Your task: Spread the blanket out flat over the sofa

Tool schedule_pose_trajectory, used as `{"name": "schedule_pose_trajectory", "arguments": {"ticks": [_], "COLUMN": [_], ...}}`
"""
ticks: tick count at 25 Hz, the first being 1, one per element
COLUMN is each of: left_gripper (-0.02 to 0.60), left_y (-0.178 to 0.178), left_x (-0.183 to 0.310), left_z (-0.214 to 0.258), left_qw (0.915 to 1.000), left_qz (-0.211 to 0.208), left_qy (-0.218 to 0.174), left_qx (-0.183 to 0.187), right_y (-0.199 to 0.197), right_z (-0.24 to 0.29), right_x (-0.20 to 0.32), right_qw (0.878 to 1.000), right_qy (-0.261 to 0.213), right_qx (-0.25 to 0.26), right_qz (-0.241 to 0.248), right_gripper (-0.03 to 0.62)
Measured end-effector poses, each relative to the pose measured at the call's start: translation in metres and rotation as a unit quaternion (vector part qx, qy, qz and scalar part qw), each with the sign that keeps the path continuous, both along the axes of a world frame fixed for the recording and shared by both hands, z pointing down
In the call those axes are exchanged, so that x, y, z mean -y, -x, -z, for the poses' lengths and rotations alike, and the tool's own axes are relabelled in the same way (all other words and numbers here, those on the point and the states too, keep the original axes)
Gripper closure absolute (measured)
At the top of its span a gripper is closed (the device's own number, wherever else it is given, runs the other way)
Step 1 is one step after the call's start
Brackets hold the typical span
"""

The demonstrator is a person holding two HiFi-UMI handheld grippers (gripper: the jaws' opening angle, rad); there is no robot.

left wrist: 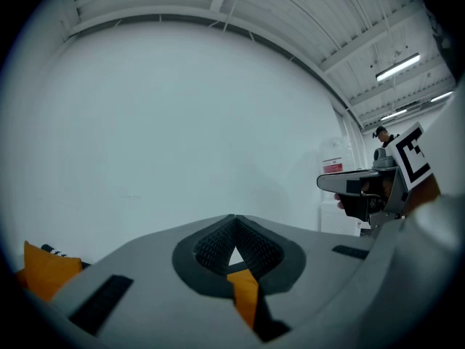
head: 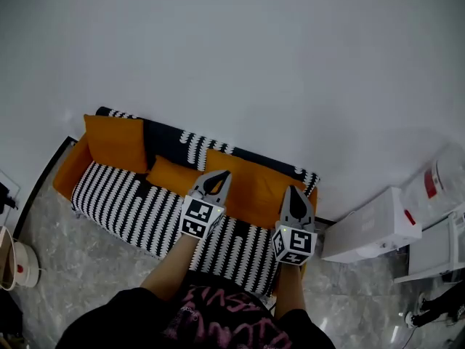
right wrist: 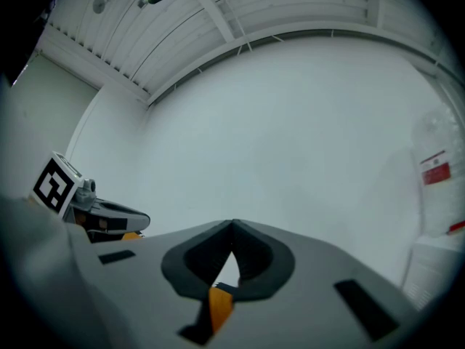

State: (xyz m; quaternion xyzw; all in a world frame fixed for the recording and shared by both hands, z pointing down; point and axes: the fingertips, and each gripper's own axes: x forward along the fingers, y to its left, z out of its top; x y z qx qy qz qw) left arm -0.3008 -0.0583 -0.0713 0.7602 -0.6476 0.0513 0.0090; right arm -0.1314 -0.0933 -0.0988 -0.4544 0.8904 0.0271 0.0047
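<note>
The jaws of the left gripper [left wrist: 234, 224] are pressed together at the tips with nothing between them, and those of the right gripper [right wrist: 232, 227] are closed and empty too. Both point level toward 12 o'clock at the wall [head: 254, 64], above the sofa [head: 69, 171]. The black-and-white striped blanket [head: 138, 202] already lies over the seat, and its front edge hangs toward the person. It looks smooth, with no bunching that I can make out. A dark striped band runs along the top of the backrest, behind the orange cushions [head: 116, 142]; whether it is the same cloth I cannot tell. The spreading looks largely or wholly done, with at most a small tidy at the 4 o'clock end, which the grippers hide. The blanket's long axis follows the sofa, from 10 o'clock to 4 o'clock in the head view, and its stripes run across that axis.
</note>
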Motion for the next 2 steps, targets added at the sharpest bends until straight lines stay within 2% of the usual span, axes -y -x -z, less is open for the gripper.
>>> {"name": "schedule_pose_trajectory", "arguments": {"ticks": [2], "left_gripper": [0.571], "left_y": [-0.0003], "left_x": [0.0027], "left_z": [-0.0011], "left_qw": [1.0000], "left_qz": [-0.001], "left_qy": [0.002], "left_qx": [0.000], "right_y": [-0.0002], "right_z": [-0.0006], "right_x": [0.0029], "right_qw": [1.000], "right_qy": [0.000], "right_qx": [-0.003], "right_qz": [-0.001], "right_gripper": [0.574]}}
